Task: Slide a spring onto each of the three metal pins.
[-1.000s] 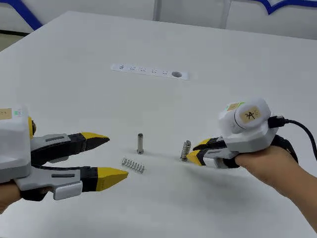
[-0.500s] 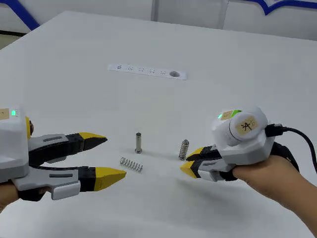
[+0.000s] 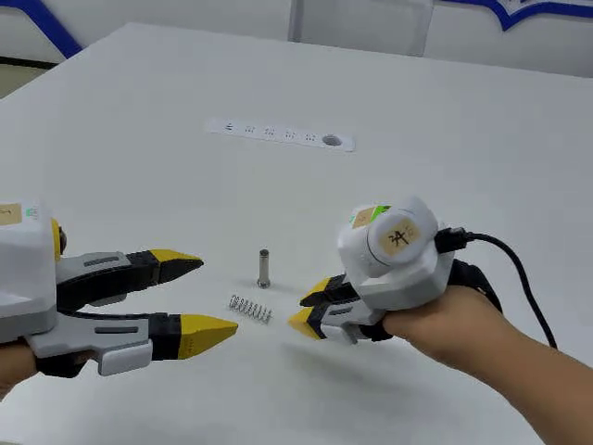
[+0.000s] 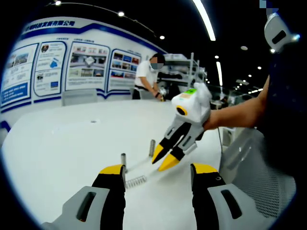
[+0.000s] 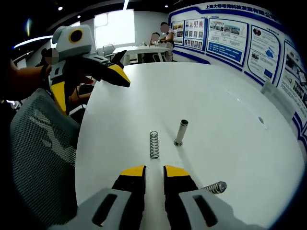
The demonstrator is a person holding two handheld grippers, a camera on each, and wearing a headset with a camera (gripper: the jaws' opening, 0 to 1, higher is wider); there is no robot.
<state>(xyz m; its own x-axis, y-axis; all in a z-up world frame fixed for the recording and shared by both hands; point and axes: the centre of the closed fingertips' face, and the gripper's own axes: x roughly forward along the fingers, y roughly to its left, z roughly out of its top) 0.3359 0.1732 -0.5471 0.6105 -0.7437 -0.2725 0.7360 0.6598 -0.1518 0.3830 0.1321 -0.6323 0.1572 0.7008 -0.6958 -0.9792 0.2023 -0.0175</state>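
Note:
A bare metal pin stands upright mid-table, and a loose spring lies just in front of it. My right gripper hovers to the right of that spring, jaws a narrow gap apart with nothing between them. Its own view shows the spring straight ahead, the bare pin beside it, and a pin wearing a spring at the lower right. My left gripper is wide open and holds nothing, left of the spring. From there I see the spring-clad pin behind the right gripper.
A white power strip lies farther back on the white table. The right gripper's black cable trails off to the right. A grey mesh chair stands at the table's near edge. People stand at benches far behind.
My right gripper has moved left, away from the spring-clad pin and toward the loose spring, and now hides that pin in the head view. The left gripper has stayed put.

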